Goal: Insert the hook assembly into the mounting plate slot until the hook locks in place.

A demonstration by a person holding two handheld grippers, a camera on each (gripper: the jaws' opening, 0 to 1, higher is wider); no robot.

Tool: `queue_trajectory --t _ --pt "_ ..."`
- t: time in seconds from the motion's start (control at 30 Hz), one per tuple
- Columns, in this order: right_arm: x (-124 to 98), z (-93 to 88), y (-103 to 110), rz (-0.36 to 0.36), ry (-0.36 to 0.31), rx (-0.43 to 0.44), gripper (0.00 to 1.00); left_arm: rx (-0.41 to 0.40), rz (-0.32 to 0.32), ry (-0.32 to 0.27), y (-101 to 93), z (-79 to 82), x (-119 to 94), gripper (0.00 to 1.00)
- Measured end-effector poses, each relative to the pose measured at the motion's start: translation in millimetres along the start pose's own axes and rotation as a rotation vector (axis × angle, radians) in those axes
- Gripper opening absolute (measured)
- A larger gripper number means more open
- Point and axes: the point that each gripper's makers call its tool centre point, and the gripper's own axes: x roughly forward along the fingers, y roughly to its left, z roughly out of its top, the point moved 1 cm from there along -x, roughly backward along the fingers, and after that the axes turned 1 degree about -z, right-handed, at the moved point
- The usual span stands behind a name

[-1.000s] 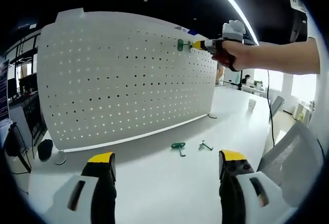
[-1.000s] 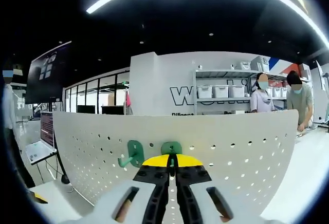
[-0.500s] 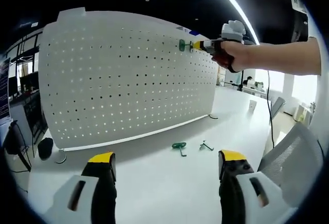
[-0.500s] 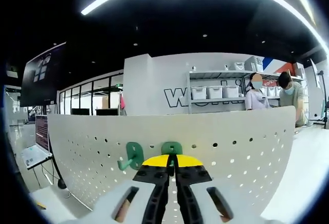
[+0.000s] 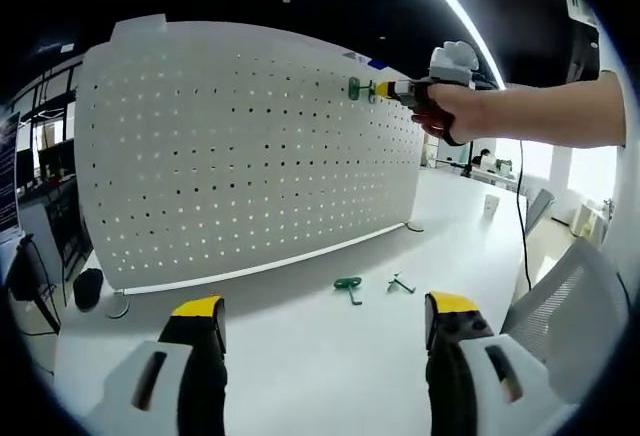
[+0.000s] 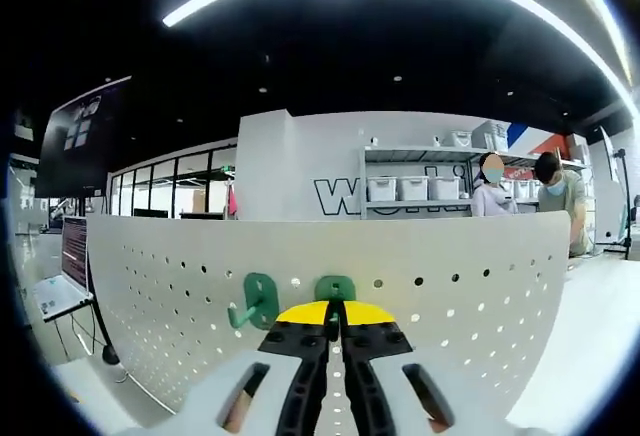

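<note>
Right hand-held gripper (image 6: 335, 308) pinching green hook (image 6: 334, 288) against upper edge of white pegboard (image 6: 480, 326); jaws pressed together on it. Second green hook (image 6: 254, 299) already seated in board just beside. Left hand-held gripper (image 5: 320, 321) spread, empty, low over white bench (image 5: 330, 356). Two loose hooks (image 5: 348, 286) lying on bench near board foot. Room: dark ceiling, strip light, shelving with bins (image 6: 415, 188), two people beyond board.

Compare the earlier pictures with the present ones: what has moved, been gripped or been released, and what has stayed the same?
Hardly anything changed. The right gripper stays shut on the green hook against the pegboard, beside the hook already hanging. The left gripper stays open above the table, where two spare hooks still lie.
</note>
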Motion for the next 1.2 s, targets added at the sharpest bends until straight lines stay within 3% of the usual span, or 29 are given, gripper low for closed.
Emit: queue_trajectory --t 0.2,0.37,0.47,0.67,0.83,1.0,1.2 --pt "-0.9 -2.3 1.2 0.021 0.013 -0.005 0.05 0.0 0.0 -0.001 0.1 0.0 0.2 0.84" --pt "-3.5 -6.7 -0.4 0.047 0.026 0.004 0.14 -0.002 0.003 0.0 0.6 -0.4 0.4 0.84" --pt "-5.8 -8.1 -4.6 0.048 0.031 -0.013 0.23 -0.002 0.001 0.0 0.0 -0.5 0.6 0.84" --pt "-9.9 -10.2 -8.7 0.066 0.038 -0.033 0.34 0.0 0.0 0.001 -0.4 -0.5 0.7 0.85" --pt "-12.8 -10.2 1.5 0.104 0.021 -0.038 0.53 0.0 0.0 0.0 -0.1 -0.4 0.7 0.85" --pt "-14.1 -15.5 4.3 0.113 0.041 -0.03 0.6 0.002 0.001 0.001 0.5 -0.7 0.5 0.85" --pt "-16.1 -14.9 2.1 0.108 0.039 -0.027 0.6 0.001 0.0 -0.001 0.4 -0.4 0.5 0.85"
